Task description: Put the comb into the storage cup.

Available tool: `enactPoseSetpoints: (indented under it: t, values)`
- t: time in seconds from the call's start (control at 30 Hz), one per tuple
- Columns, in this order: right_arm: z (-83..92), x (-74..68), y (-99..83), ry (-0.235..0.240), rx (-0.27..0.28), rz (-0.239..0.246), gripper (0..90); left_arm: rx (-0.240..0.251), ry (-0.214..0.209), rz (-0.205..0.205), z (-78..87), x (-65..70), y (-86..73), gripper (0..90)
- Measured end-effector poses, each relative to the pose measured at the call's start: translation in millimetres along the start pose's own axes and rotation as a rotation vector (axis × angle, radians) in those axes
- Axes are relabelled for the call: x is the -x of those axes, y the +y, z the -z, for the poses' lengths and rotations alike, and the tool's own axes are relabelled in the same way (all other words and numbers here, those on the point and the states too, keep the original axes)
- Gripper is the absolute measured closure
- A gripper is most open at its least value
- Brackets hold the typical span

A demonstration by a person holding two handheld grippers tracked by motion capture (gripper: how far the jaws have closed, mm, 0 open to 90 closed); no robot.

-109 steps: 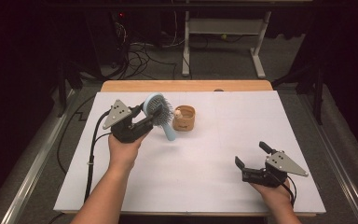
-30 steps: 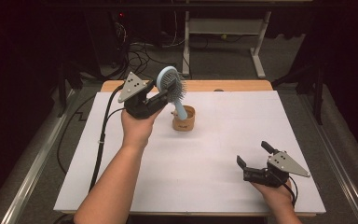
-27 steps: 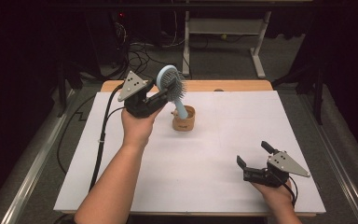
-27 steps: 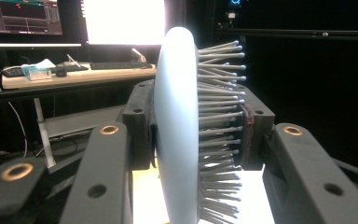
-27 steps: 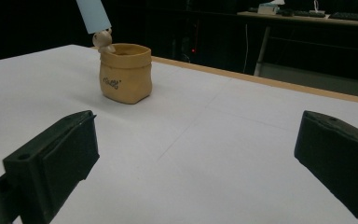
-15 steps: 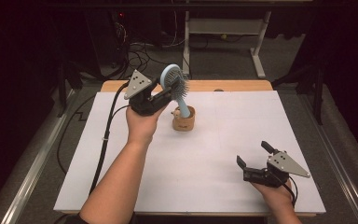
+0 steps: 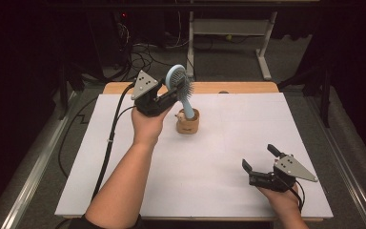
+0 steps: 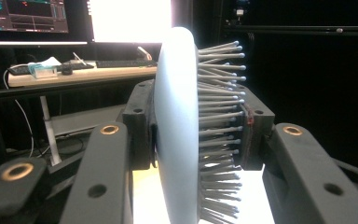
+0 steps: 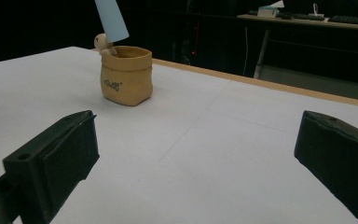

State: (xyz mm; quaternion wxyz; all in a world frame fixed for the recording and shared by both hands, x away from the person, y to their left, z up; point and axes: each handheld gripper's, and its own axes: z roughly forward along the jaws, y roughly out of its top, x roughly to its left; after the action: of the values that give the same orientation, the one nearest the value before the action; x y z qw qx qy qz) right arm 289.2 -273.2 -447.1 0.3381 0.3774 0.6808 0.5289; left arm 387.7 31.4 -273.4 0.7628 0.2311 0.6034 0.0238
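Observation:
A light blue hairbrush (image 7: 180, 86) stands almost upright, its handle (image 9: 110, 19) reaching down to the mouth of a small tan sack-shaped pot (image 7: 188, 121) at the back middle of the white table. My left gripper (image 7: 171, 93) is shut on the brush's head, and the left gripper view has the head (image 8: 177, 126) edge-on with its bristles (image 8: 219, 121) pointing right between the jaws. My right gripper (image 7: 261, 158) rests open near the front right of the table, nothing between its fingers (image 9: 56, 158). The pot (image 9: 125, 74) stands well ahead of it.
The white board (image 7: 219, 157) covers a wooden table whose far edge (image 7: 233, 87) shows behind the pot. A black cable (image 7: 112, 129) trails from the left gripper over the table's left side. Beyond the table are floor cables and a white desk frame (image 7: 228, 28).
My left gripper has lifted the brush from lying beside the pot, swung it upright and carried it right, so the handle now meets the pot. The right gripper has stayed still.

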Motion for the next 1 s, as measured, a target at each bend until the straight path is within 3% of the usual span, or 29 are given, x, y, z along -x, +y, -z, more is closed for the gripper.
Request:
enactPoseSetpoints:
  t: [0.07,0.17,0.3,0.33,0.47,0.63,0.77,0.8,1.0]
  values:
    - [0.0,0.1,0.0,0.0,0.0,0.001,0.3,-0.008,-0.002,-0.013,-1.7,0.6,-1.8,58.0]
    - [0.1,0.4,0.0,-0.002,0.0,-0.001,0.3,-0.003,0.003,0.002,-4.2,3.4,-4.7,58.0]
    - [0.6,0.7,0.1,-0.001,0.003,-0.002,0.3,-0.001,0.0,-0.029,-8.0,2.5,-7.8,58.0]
    - [0.7,1.1,0.0,-0.001,0.003,-0.002,0.3,-0.002,0.004,-0.015,-8.5,3.0,-8.4,58.0]
    - [1.2,1.8,0.0,-0.003,0.004,-0.008,0.3,0.003,0.004,-0.016,-11.6,0.9,-9.7,58.0]
    - [0.8,1.3,0.1,-0.005,0.008,-0.001,0.3,0.006,0.011,-0.055,-14.6,-4.7,-15.2,58.0]
    - [0.7,0.9,0.1,-0.002,0.008,0.002,0.3,0.015,0.019,-0.038,-17.5,-5.9,-16.7,58.0]
    - [0.8,1.1,0.1,-0.002,0.008,0.001,0.3,0.015,0.015,-0.056,-18.2,-7.5,-16.6,57.9]
    - [1.5,1.7,0.1,-0.002,0.009,-0.004,0.3,0.017,0.028,-0.056,-22.7,-11.9,-19.2,57.9]
